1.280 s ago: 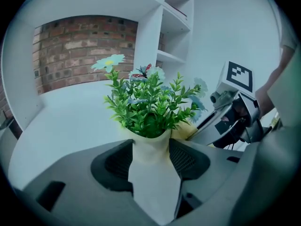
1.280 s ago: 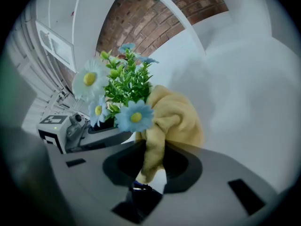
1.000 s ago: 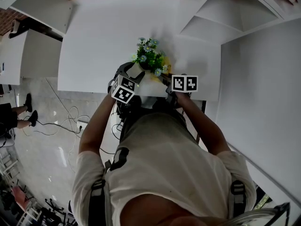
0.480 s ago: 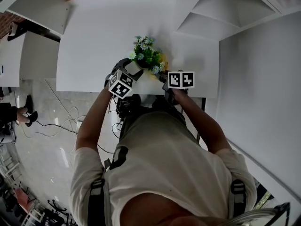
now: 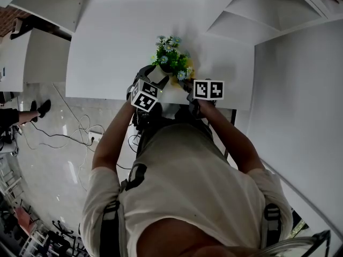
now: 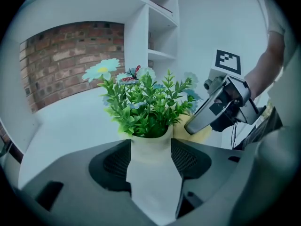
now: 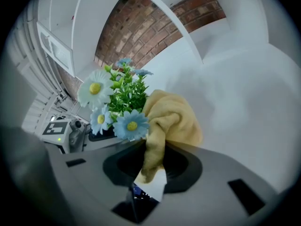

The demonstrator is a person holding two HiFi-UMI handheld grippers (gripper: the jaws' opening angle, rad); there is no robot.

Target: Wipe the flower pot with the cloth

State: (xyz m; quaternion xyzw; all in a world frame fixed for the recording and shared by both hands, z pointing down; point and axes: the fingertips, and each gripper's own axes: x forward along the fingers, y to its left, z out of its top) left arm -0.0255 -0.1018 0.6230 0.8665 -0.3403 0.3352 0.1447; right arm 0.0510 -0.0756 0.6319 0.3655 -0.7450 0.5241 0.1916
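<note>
— So, did anything change just then?

— Only a little. The left claw (image 6: 151, 154) let go a tiny bit and then squeezed in again. The flower pot (image 6: 153, 185) sat between its two sides, and they pressed on the pot's white body.

— Where was the pot?

— It stood on the white surface (image 5: 107, 47), close to the edge at six o'clock, right by the person. The left claw came at it from about seven o'clock.

— And the other claw?

— The right claw (image 7: 151, 166) was pinched tight on the yellow cloth (image 7: 173, 119). The cloth was bunched up against the pot's side at about three o'clock, just under the flowers (image 7: 131, 125).

— Did the hands move?

— Not really. Both stayed where they were, and so did the pot.

— So what did that mean for the wiping?

— I think the left claw was just getting a better hold, so the pot would not tip or spin. The cloth was already touching, so the rubbing looked ready to go. How much of the pot was clean, I could not tell.
</note>
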